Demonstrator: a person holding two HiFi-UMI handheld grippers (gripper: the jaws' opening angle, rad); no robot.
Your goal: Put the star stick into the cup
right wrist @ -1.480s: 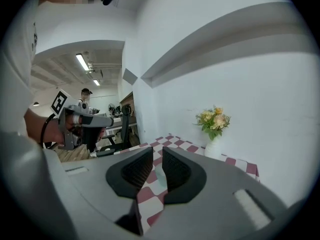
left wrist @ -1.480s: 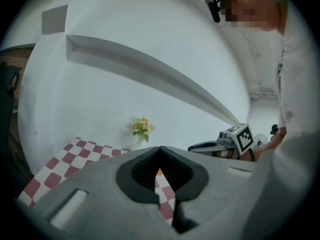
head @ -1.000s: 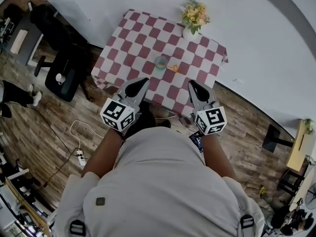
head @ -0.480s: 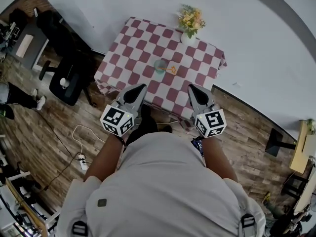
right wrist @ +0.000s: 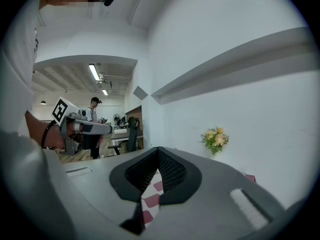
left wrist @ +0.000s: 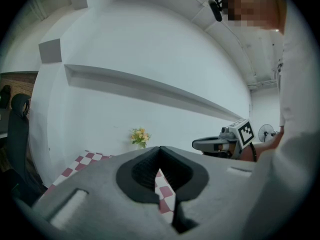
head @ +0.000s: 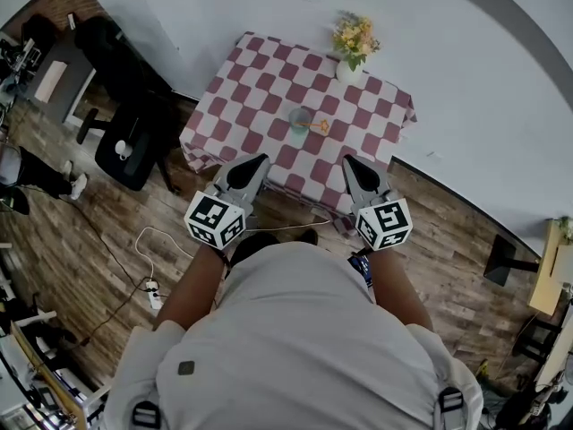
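A square table under a red-and-white checked cloth (head: pixel 260 106) sits at my 12 o'clock. A pale green cup (head: pixel 300 120) stands near its middle. The orange star stick (head: pixel 320 126) lies flat on the cloth just beside the cup, at its 3 o'clock; I cannot tell whether they touch. A white vase of yellow flowers (head: pixel 351 50) stands at the far edge, at 1 o'clock from the cup and well apart from it. A black office chair (head: pixel 125 141) stands on the wooden plank floor (head: pixel 89 231) at the table's 9 o'clock. A white power strip (head: pixel 149 287) lies at my 8 o'clock.

My left gripper (head: pixel 253 161) and right gripper (head: pixel 352 162) hang side by side at the table's near edge. Both have their jaws pressed together and hold nothing. Bare checked cloth runs from the tips to the cup.
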